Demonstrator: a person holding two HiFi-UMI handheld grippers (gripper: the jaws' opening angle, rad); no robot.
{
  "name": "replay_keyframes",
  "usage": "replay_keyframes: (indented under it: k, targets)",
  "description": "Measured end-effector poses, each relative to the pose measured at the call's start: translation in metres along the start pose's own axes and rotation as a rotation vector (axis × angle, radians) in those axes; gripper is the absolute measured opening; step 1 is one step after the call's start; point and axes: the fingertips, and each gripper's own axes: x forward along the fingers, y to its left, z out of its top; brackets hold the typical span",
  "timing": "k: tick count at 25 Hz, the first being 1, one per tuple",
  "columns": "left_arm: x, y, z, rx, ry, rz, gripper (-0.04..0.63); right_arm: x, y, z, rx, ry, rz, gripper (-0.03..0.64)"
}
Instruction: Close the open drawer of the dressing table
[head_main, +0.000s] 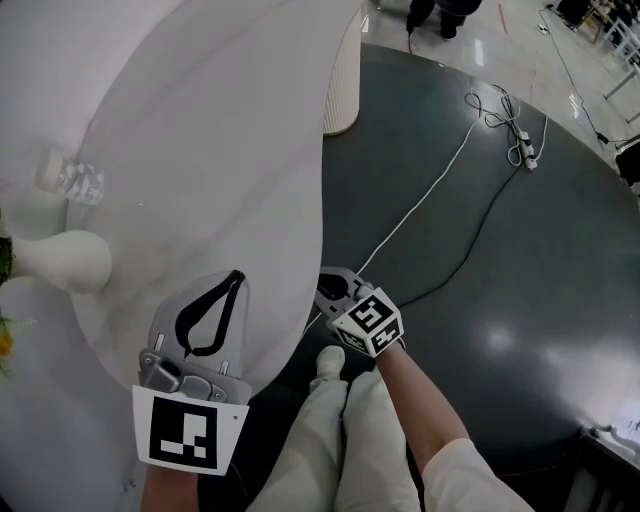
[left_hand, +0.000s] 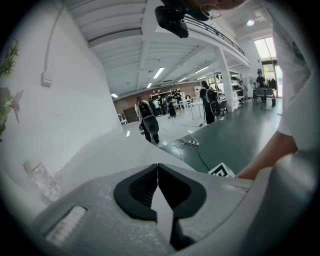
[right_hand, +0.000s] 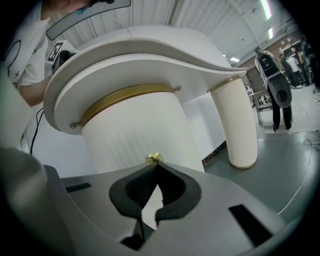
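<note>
Nearest us, the left gripper (head_main: 236, 278) hangs over the white counter (head_main: 200, 130). In the left gripper view (left_hand: 158, 169) its jaws are closed tip to tip with nothing between them. The left marker cube (head_main: 188, 430) and the right marker cube (head_main: 368, 322) carry black-and-white square patterns only.

The right gripper (head_main: 335, 290) sits lower, at the counter's edge and partly beneath it. In the right gripper view (right_hand: 155, 167) its jaws are also closed and hold nothing. The small brass knob (right_hand: 153, 159) stands just past the tips; we cannot tell whether they touch it. The knob sits on the drawer (right_hand: 135, 130), a ribbed white rounded front with a gold band on top, directly under the counter's overhang (right_hand: 150, 55). We cannot tell how far the drawer stands out.

Containers on the counter: a white vase (head_main: 62, 262) lies at the left, its neck toward greenery at the picture's edge. Beyond it lies a clear bottle (head_main: 72, 178), also seen in the left gripper view (left_hand: 42, 180); its contents cannot be made out.

Farther off, a ribbed white leg (right_hand: 236, 125) stands on the dark floor (head_main: 520, 280). A white cable (head_main: 430, 195) runs across the floor to a power strip (head_main: 526, 152). People (left_hand: 148, 117) stand in the distance.
</note>
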Motion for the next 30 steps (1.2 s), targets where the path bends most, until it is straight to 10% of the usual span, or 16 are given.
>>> replay_keyframes:
  k: [30]
  targets:
    - [-0.073, 0.023, 0.065, -0.035, -0.111, 0.080, 0.017, -0.120, 0.067, 0.148, -0.081, 0.057, -0.143, -0.005]
